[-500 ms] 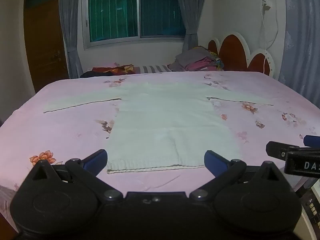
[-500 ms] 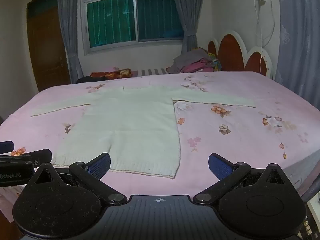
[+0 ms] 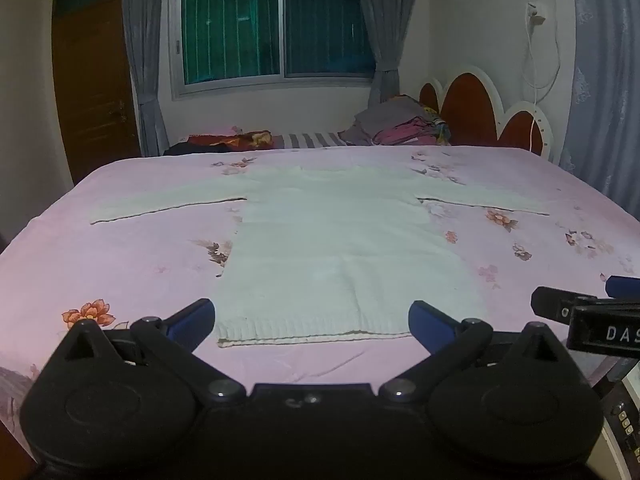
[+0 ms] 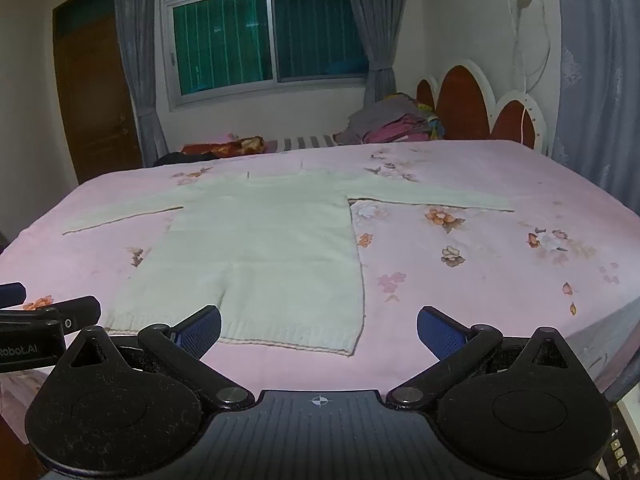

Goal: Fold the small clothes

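Note:
A small white knitted sweater [image 3: 332, 248] lies flat on the pink flowered bedsheet [image 3: 120, 260], sleeves spread to both sides, ribbed hem nearest me. It also shows in the right wrist view [image 4: 264, 256]. My left gripper [image 3: 312, 320] is open and empty, held just in front of the hem. My right gripper [image 4: 318, 330] is open and empty, in front of the hem's right corner. Each gripper shows at the edge of the other's view: the right one [image 3: 592, 312] in the left wrist view, the left one [image 4: 44, 320] in the right wrist view.
A pile of folded clothes [image 3: 404, 126] lies at the far right by the red and white headboard [image 3: 480, 116]. More dark and red clothes [image 3: 228, 140] lie at the far edge. A window, curtains and a brown door stand behind. The bed's front edge is right below the grippers.

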Motion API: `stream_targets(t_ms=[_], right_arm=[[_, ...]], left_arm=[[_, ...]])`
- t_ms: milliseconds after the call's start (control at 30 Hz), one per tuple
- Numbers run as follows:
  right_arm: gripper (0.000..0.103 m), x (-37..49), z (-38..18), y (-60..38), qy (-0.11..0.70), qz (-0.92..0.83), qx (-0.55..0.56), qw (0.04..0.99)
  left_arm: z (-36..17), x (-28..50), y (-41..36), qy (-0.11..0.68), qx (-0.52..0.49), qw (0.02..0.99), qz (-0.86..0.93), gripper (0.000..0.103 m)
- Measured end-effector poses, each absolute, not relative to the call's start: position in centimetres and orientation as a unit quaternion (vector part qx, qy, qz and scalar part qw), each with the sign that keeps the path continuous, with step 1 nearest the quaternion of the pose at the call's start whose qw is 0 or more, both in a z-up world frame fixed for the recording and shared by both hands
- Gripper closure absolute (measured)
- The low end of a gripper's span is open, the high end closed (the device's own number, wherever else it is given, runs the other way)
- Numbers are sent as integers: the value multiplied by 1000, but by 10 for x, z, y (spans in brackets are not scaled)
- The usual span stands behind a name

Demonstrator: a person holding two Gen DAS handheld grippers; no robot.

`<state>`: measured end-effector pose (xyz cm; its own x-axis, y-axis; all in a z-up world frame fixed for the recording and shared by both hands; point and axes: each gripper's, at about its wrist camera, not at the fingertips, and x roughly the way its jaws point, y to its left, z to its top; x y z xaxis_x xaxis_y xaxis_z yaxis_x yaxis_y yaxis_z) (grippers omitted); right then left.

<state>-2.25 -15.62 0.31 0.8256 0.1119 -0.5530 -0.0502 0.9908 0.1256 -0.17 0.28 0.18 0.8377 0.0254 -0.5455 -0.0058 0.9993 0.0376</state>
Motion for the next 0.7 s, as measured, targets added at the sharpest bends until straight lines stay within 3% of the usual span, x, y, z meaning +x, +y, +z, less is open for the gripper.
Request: stream_targets(t_ms=[700], right_arm=[[0,-21,3,-151,292,46,50,954]], left_arm=[[0,-6,4,285,12,958,11,0]])
